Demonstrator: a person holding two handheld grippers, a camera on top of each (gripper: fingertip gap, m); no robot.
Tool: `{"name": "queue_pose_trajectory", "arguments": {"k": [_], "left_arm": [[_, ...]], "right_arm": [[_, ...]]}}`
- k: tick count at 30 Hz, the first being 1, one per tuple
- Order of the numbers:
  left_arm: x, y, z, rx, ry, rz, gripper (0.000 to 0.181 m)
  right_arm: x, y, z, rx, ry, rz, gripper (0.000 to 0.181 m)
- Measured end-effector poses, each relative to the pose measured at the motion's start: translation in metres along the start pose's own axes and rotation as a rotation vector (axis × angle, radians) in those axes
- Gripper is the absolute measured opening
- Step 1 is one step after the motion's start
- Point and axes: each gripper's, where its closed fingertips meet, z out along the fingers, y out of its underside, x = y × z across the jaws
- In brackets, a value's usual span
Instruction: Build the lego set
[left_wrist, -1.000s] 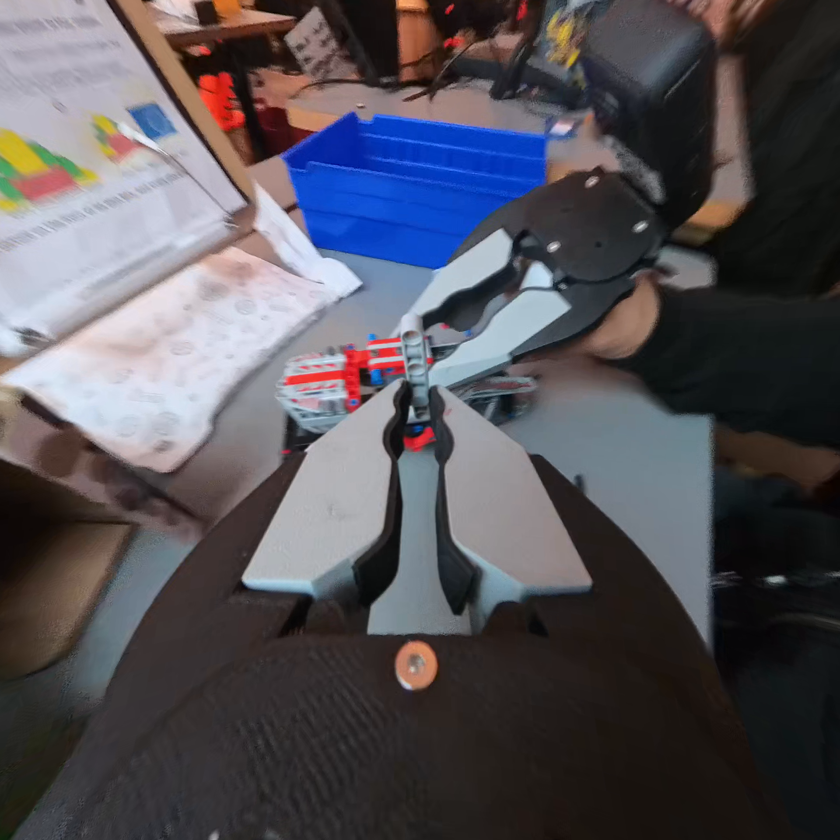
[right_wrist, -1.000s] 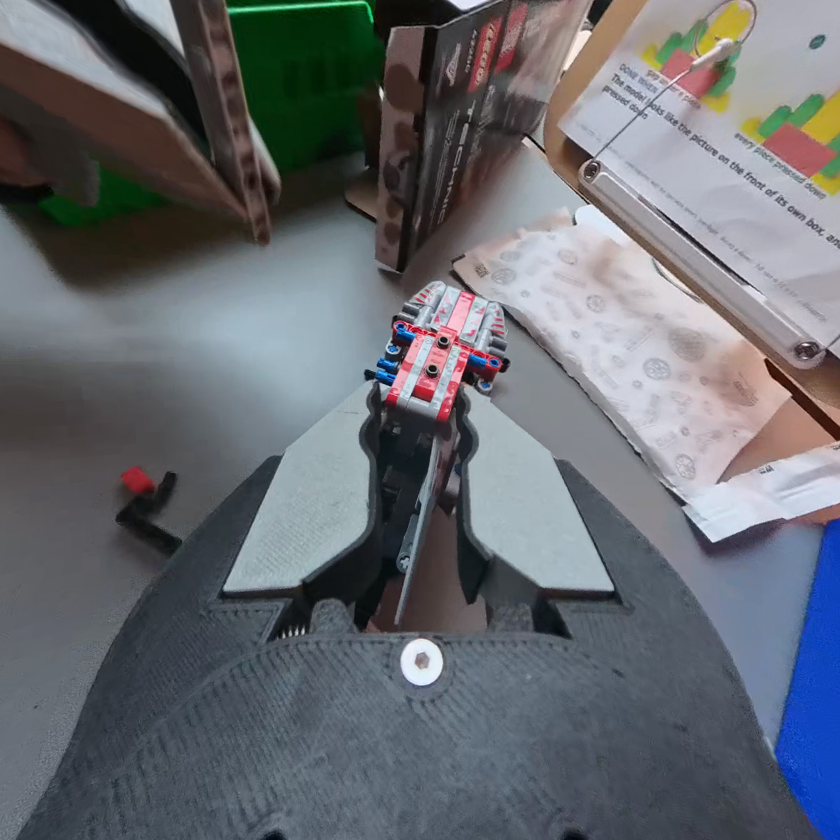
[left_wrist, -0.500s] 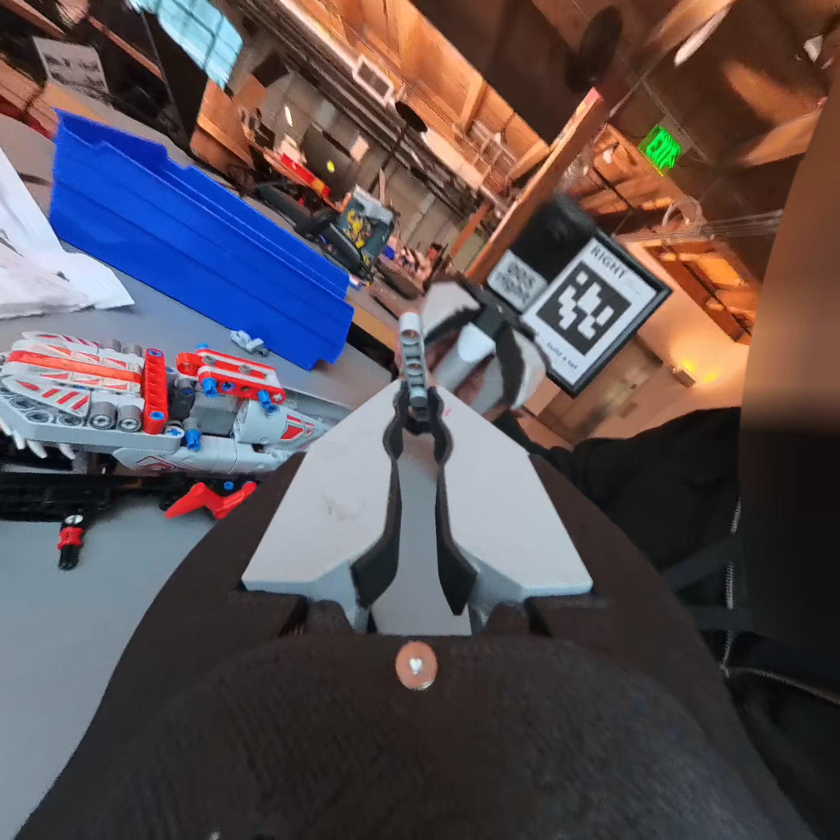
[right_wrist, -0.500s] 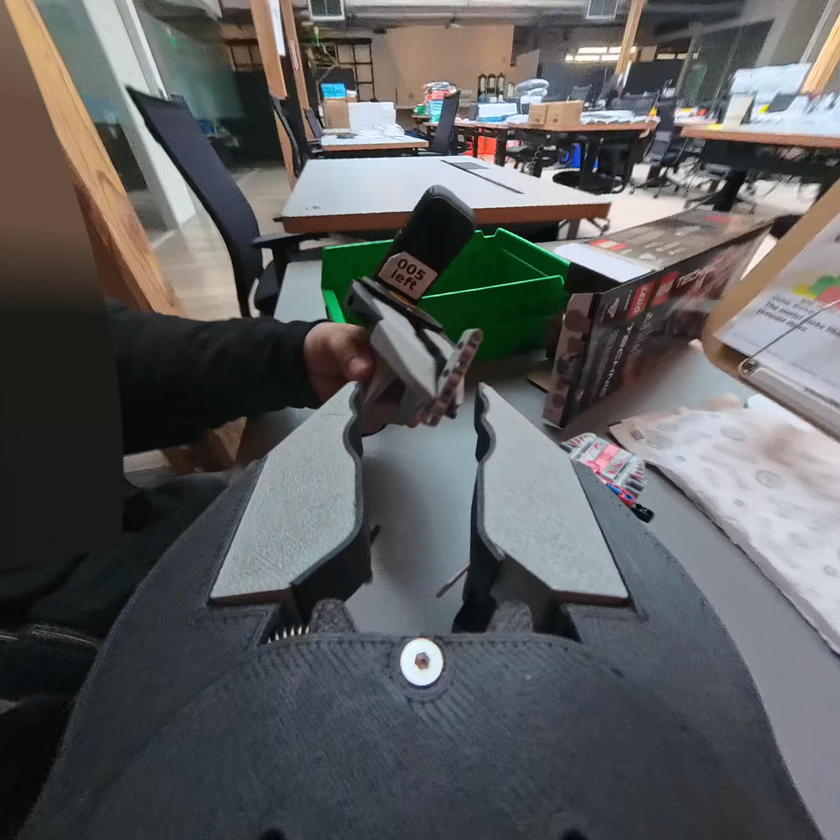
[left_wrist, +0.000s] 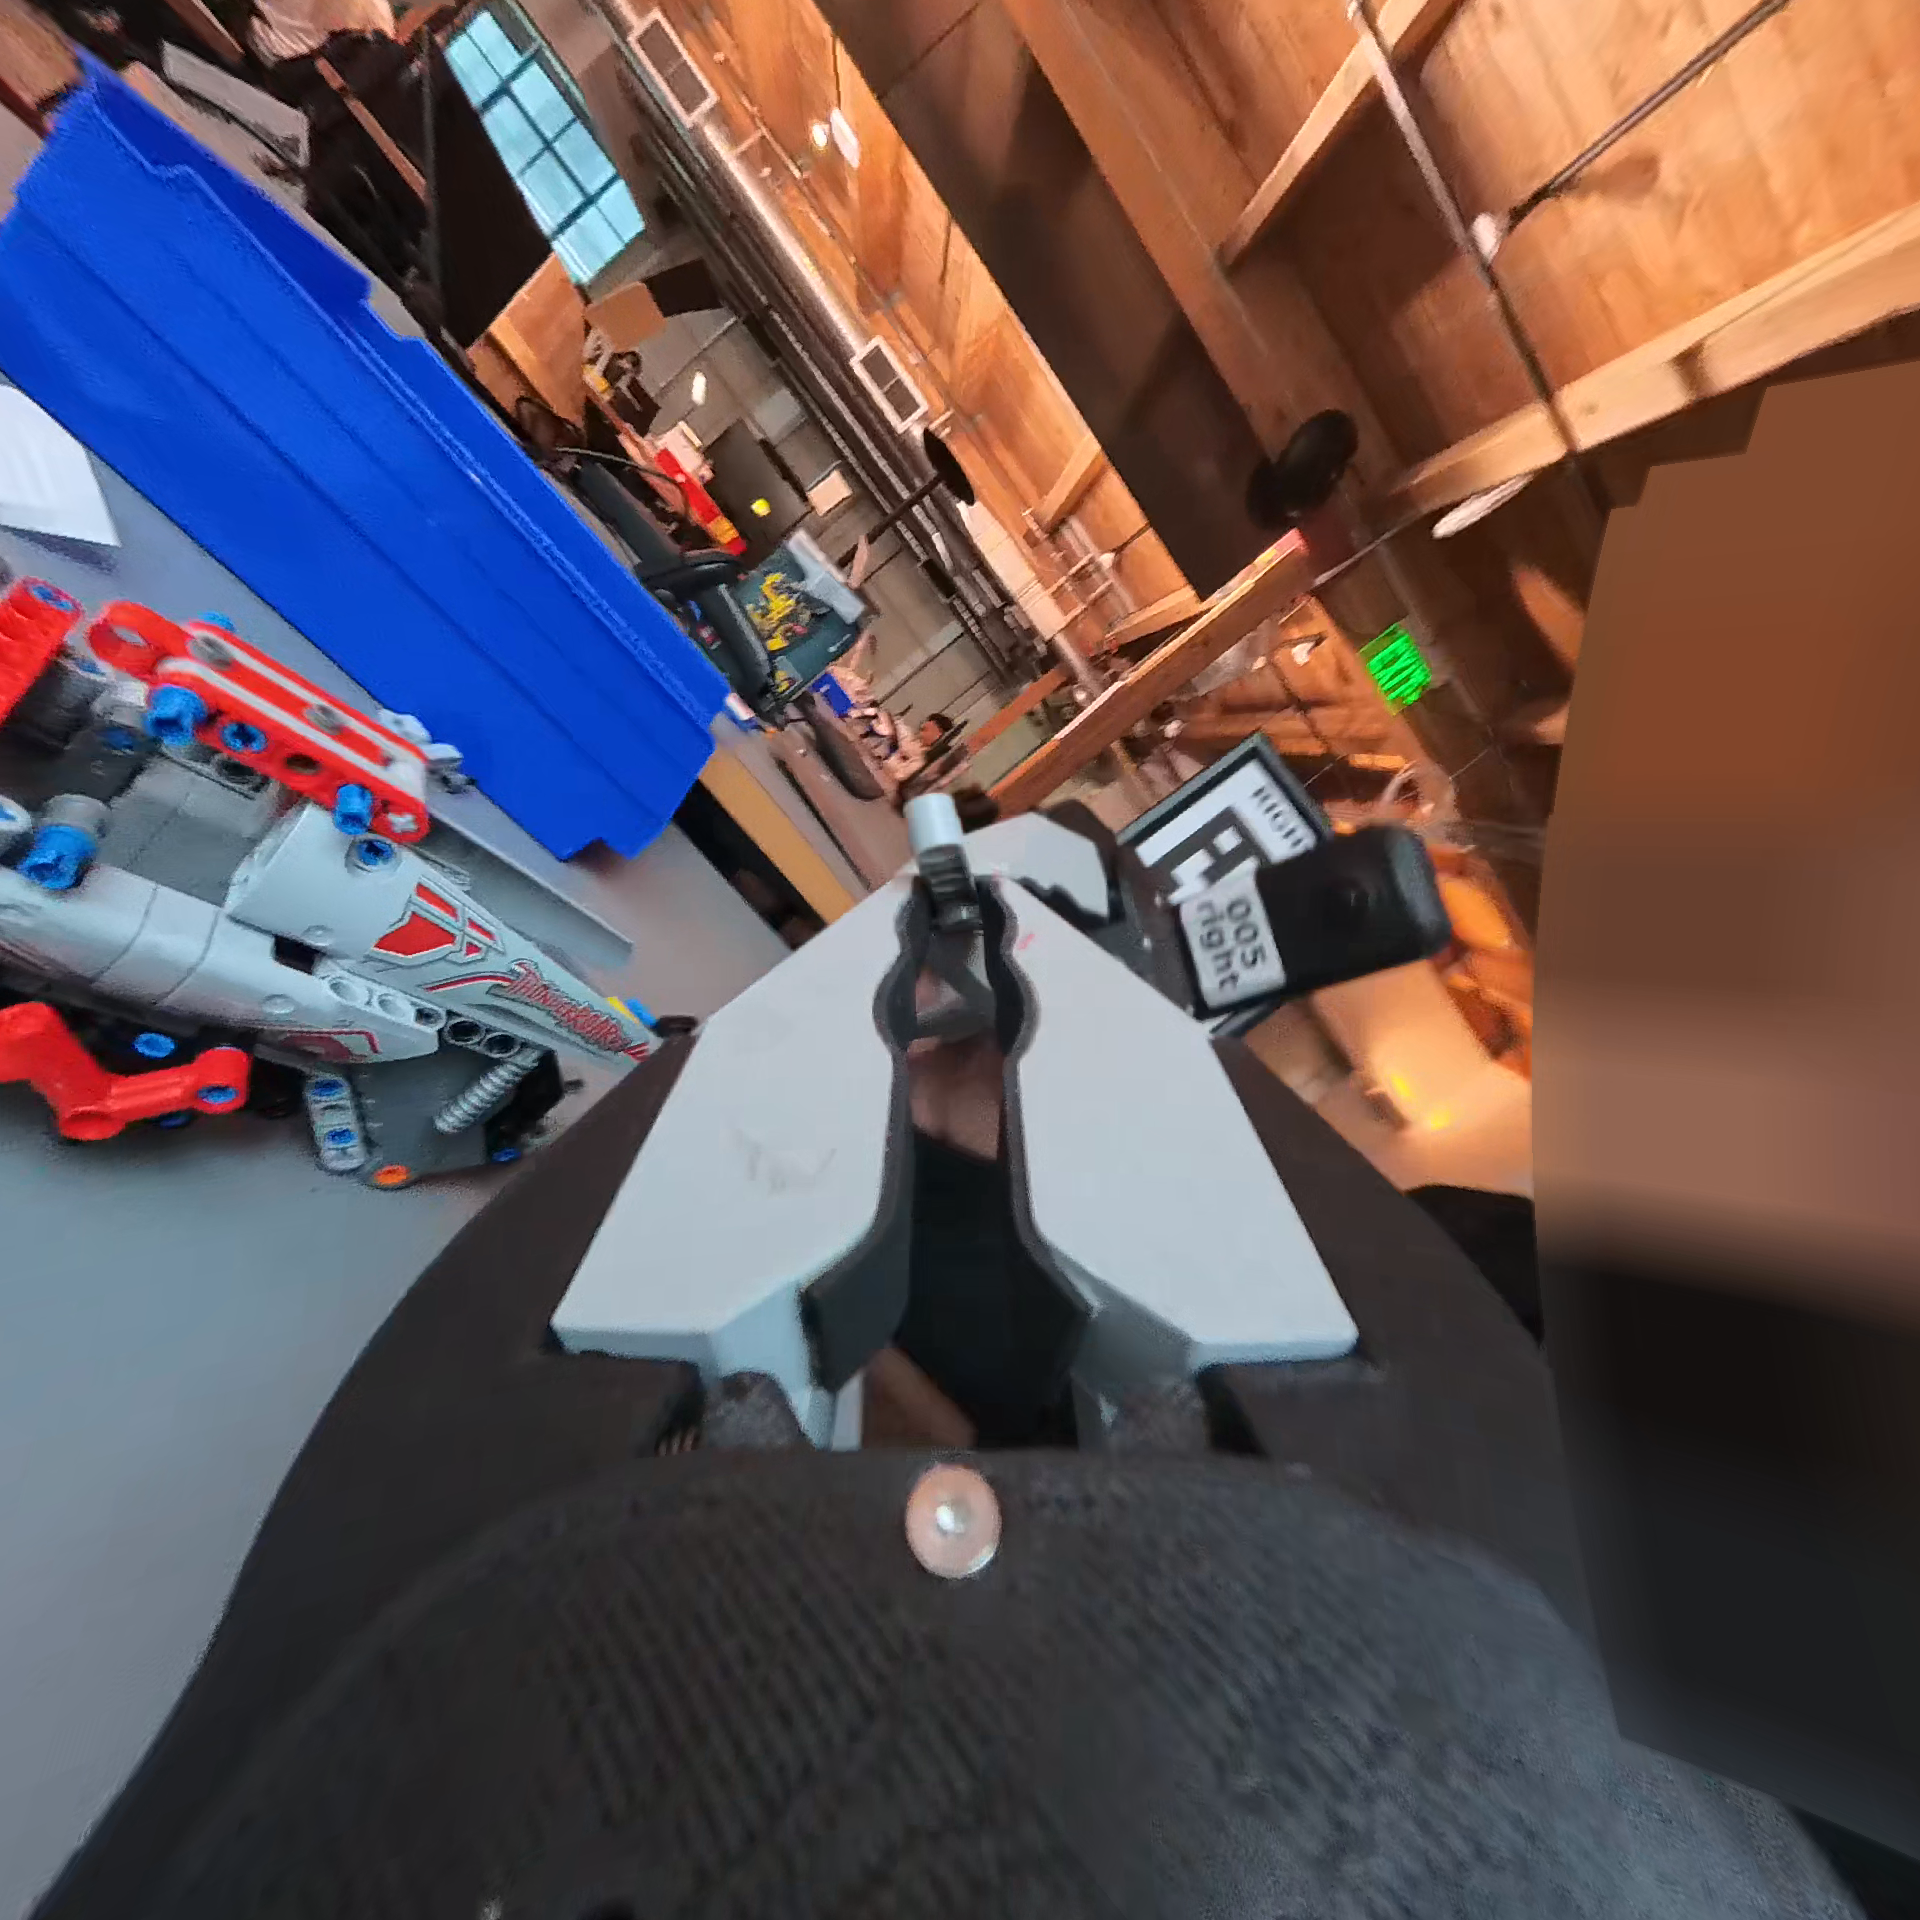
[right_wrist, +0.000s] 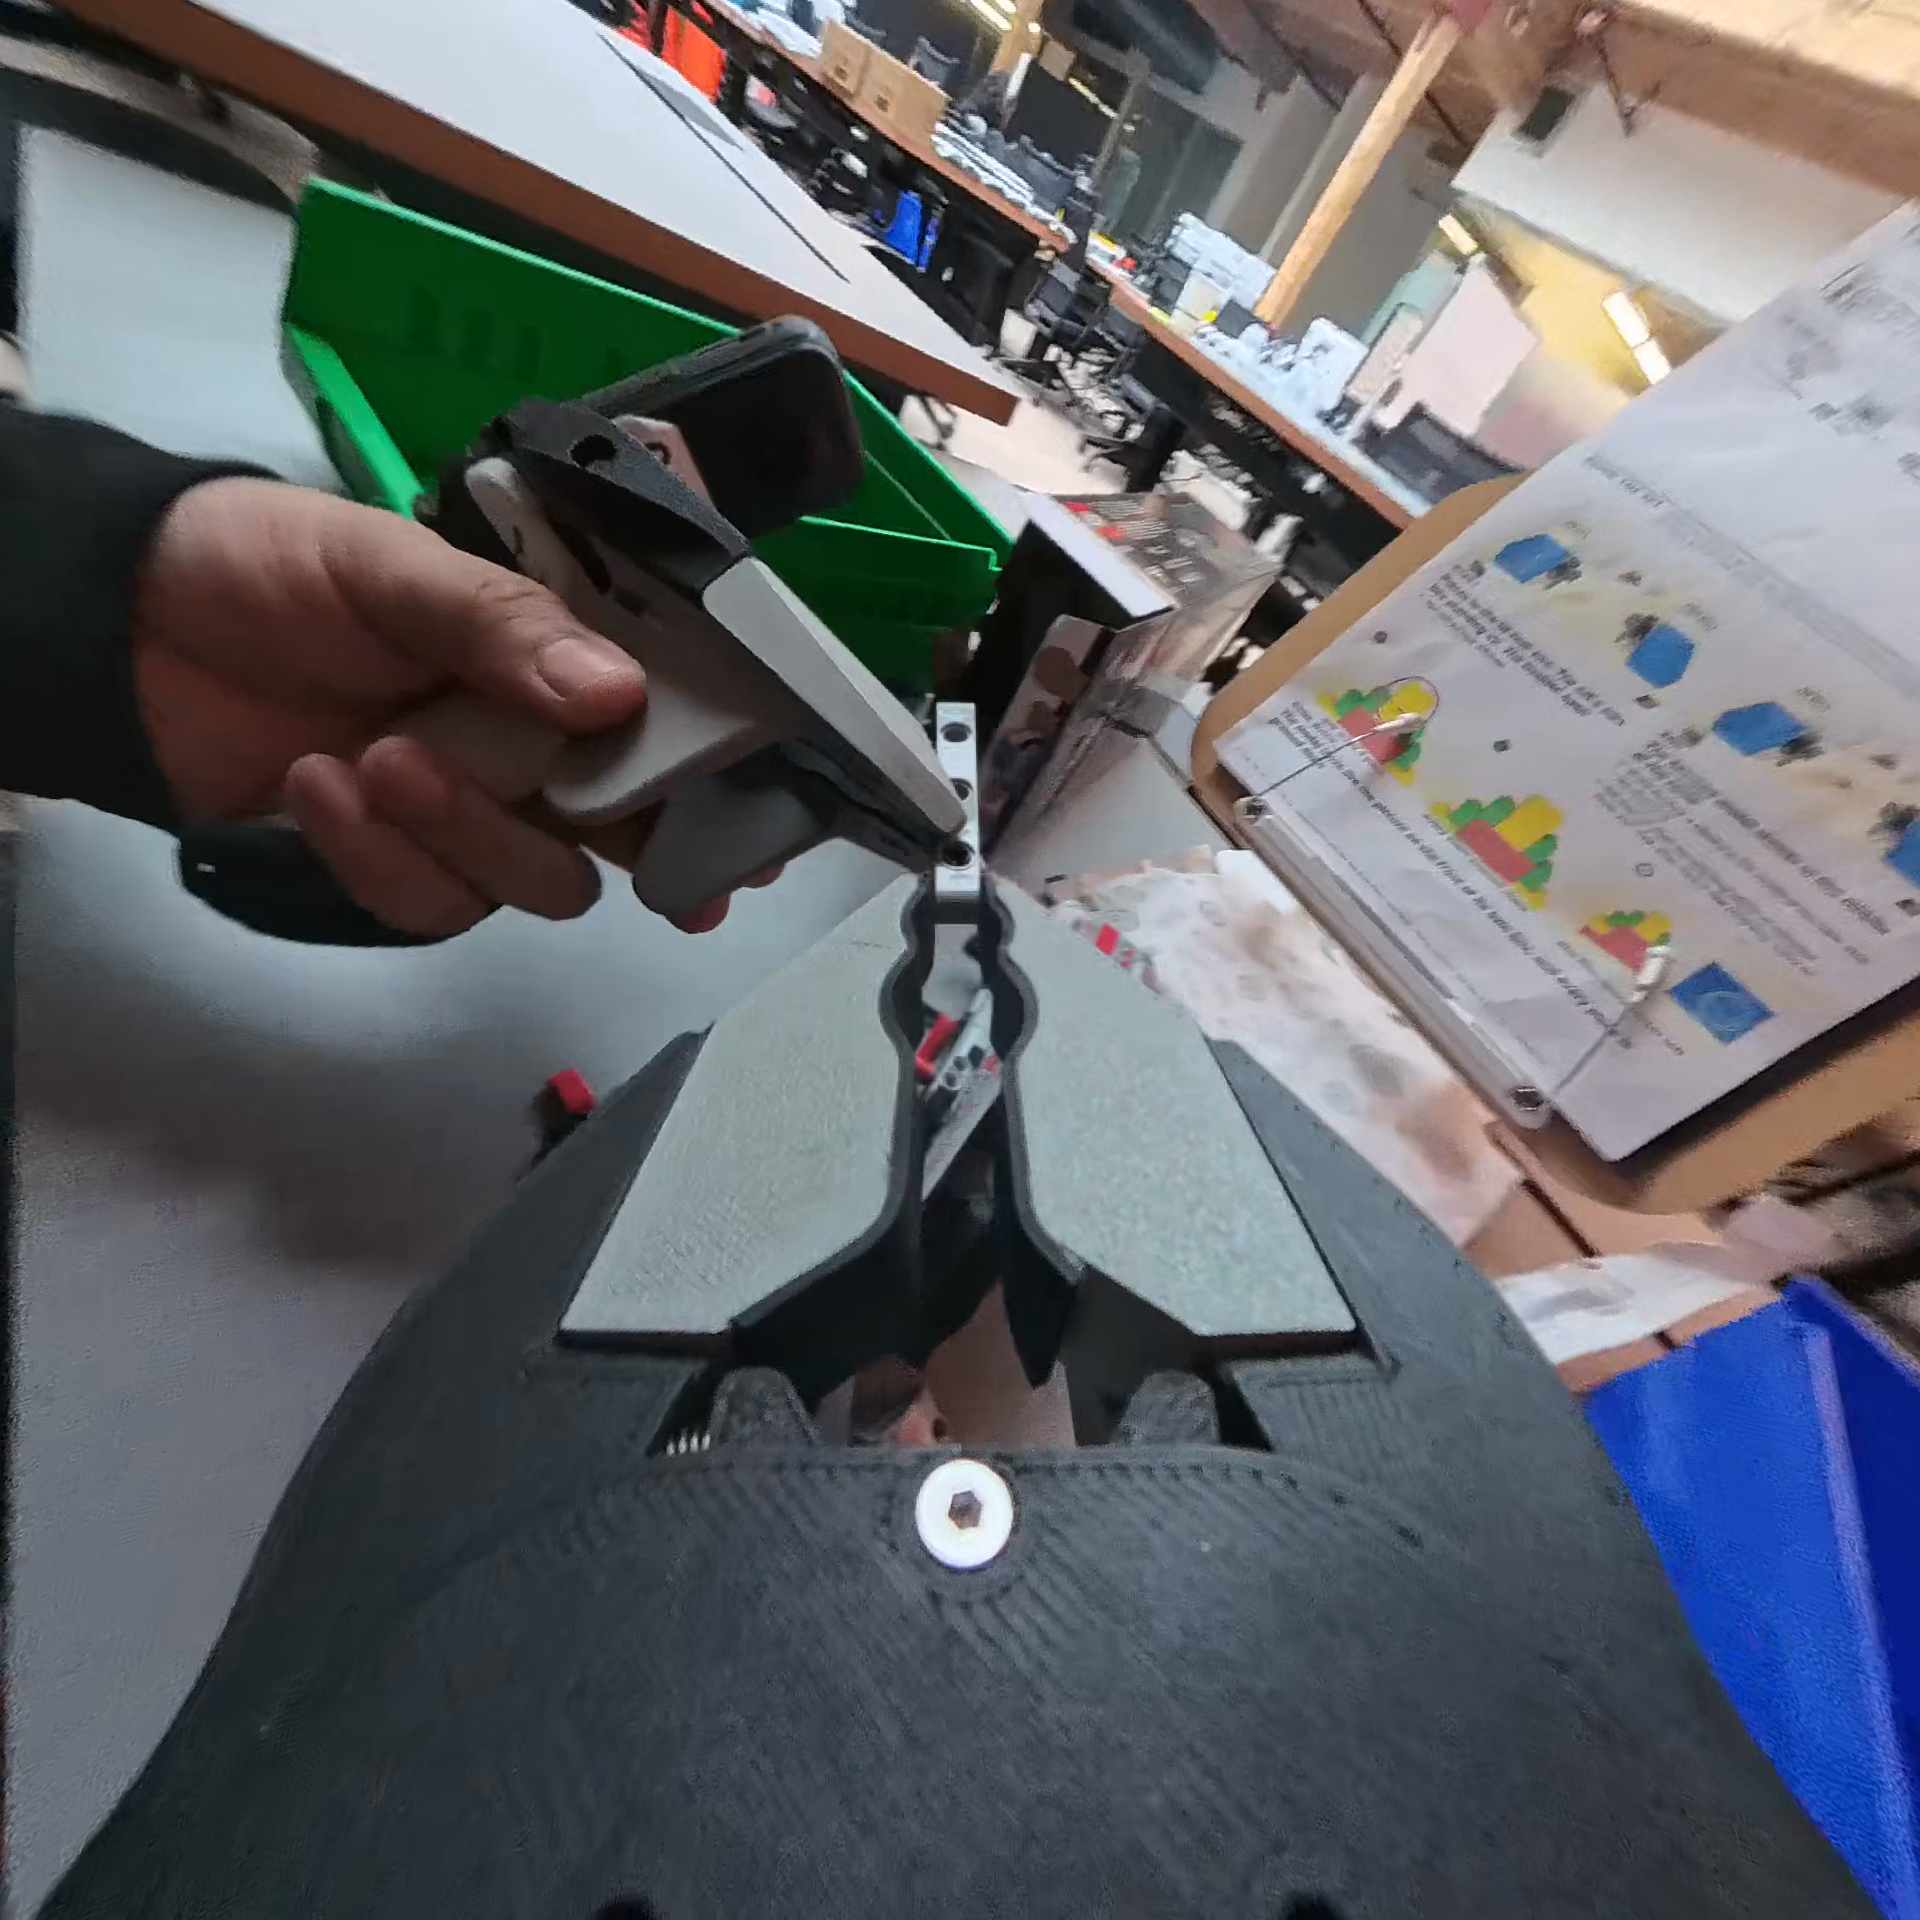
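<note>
Lego beam, grey with round holes, stands upright at the tips of both tools, raised off the bench. We see the right gripper clenched on its lower end. The left gripper is clenched too, on a small black pin that meets the beam, with the grey piece showing just past its tips. In the right wrist view a hand holds the left tool, whose fingers slant down to one of the beam's holes.

Below and to the left lies the half-built model, grey with red and blue parts, on the grey bench. A red piece touches its near side. Just behind it stands a blue bin; we cannot see into it. A green bin sits farther back on the other side, its inside hidden as well.

The set's box stands open behind the beam. An instruction sheet with coloured brick pictures is clipped on a board, crumpled paper under it. Both tools carry printed labels; the right tool's label shows in the left wrist view.

Open bench spreads toward the hand, bare but for a small red part.
</note>
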Motion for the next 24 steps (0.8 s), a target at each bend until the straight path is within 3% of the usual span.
{"name": "queue_pose_trajectory", "arguments": {"k": [3,9,12,16,19,22,24], "left_arm": [[-0.004,0.004,-0.001,-0.036,-0.081,0.103,0.01],[-0.011,0.004,-0.015,-0.162,-0.253,0.385,0.033],[-0.022,-0.005,-0.028,-0.239,-0.459,0.708,0.037],[-0.025,-0.012,-0.039,-0.383,-0.709,1.287,0.039],[-0.014,0.003,-0.029,-0.416,-0.647,1.486,0.033],[-0.008,0.026,-0.022,-0.461,-0.501,1.482,0.025],[-0.012,0.029,-0.024,-0.495,-0.498,1.488,0.012]], "right_arm": [[-0.003,0.005,0.002,0.021,-0.08,0.12,0.005],[-0.001,0.019,0.001,0.026,-0.277,0.438,0.004],[-0.004,0.02,-0.002,0.031,-0.405,0.606,0.004],[-0.014,0.016,-0.009,0.012,-0.584,0.775,0.005],[-0.026,0.018,-0.013,-0.034,-0.706,0.858,0.004],[-0.037,0.02,-0.016,-0.069,-0.794,0.925,0.004],[-0.039,0.019,-0.018,-0.071,-0.834,0.968,0.004]]}}
